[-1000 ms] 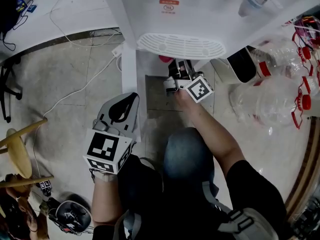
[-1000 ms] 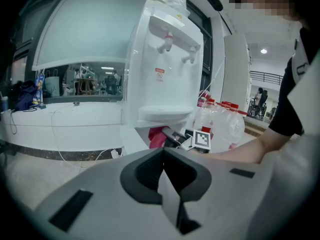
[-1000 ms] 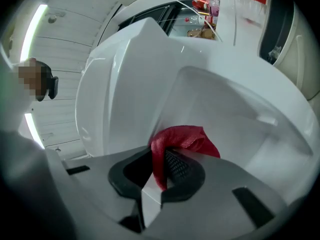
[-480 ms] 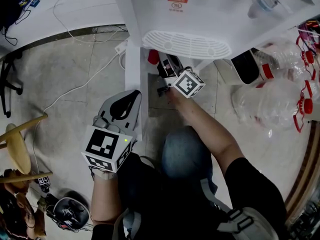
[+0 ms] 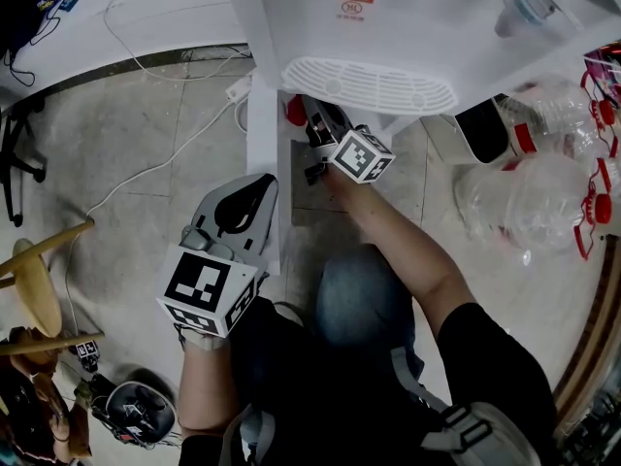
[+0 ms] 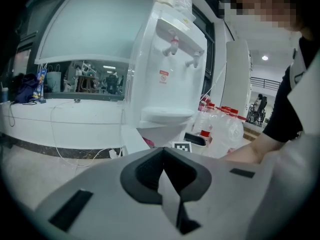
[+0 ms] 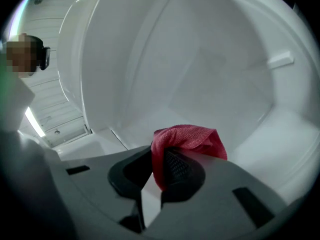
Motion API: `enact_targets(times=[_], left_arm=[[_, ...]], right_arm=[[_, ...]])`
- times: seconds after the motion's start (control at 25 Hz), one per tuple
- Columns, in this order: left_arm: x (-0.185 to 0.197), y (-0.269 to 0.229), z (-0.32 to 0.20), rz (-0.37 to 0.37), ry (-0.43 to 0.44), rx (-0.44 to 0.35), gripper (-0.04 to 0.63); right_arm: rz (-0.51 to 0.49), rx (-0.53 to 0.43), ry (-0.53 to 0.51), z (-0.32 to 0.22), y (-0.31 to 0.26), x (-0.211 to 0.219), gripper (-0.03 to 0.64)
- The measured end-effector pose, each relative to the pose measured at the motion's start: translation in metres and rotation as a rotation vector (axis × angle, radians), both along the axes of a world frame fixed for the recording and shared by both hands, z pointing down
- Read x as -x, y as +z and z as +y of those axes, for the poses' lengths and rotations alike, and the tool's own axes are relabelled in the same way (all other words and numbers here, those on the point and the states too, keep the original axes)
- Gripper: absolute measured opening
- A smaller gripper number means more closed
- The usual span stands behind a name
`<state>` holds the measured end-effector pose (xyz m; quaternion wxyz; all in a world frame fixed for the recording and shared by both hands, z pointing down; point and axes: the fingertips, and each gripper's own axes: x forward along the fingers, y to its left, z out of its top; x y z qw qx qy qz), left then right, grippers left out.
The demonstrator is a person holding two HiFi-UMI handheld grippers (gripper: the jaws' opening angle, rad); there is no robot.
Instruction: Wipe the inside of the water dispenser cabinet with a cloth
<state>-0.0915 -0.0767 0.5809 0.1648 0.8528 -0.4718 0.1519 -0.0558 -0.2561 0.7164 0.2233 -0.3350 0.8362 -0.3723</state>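
The white water dispenser (image 5: 408, 27) stands ahead, its lower cabinet (image 7: 200, 59) open under the drip tray (image 5: 369, 85). My right gripper (image 7: 159, 170) reaches into the cabinet, shut on a red cloth (image 7: 187, 140) that bunches over its jaws near the white inner wall. From the head view a bit of the red cloth (image 5: 295, 112) shows beside the right gripper (image 5: 325, 129) under the tray. My left gripper (image 5: 238, 212) hangs outside, in front of the cabinet's left side, jaws shut with nothing in them. The dispenser (image 6: 167, 69) fills the middle of the left gripper view.
The cabinet door (image 5: 262, 173) stands open as a white panel between my two grippers. Several clear bottles with red caps (image 5: 543, 183) lie at the right. A white cable (image 5: 165, 163) runs over the floor at the left, near a wooden stool (image 5: 34, 294).
My right gripper has moved left and deeper under the drip tray with the cloth. The left gripper has stayed where it was.
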Motion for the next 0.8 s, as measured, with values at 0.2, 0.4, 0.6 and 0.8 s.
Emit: enact_targets(times=[0.2,0.4,0.6,0.8], left_arm=[[0.002,-0.001,-0.003,0.002,-0.012,-0.01,0.008],[0.003,-0.002,-0.004,0.012,-0.01,-0.009,0.006],[0.005,0.0,-0.005,-0.013,-0.016,-0.015,0.006],[0.006,0.012,-0.006,-0.059,-0.008,-0.004,0.008]], right_arm=[[0.15,0.007,0.01,-0.003,0.026,0.001,0.046],[0.215,0.003,0.007,-0.006,0.043,0.003,0.046],[0.258,0.015,0.003,-0.008,0.058,0.004,0.046],[0.303,0.057,-0.002,-0.01,0.08,0.003,0.046]])
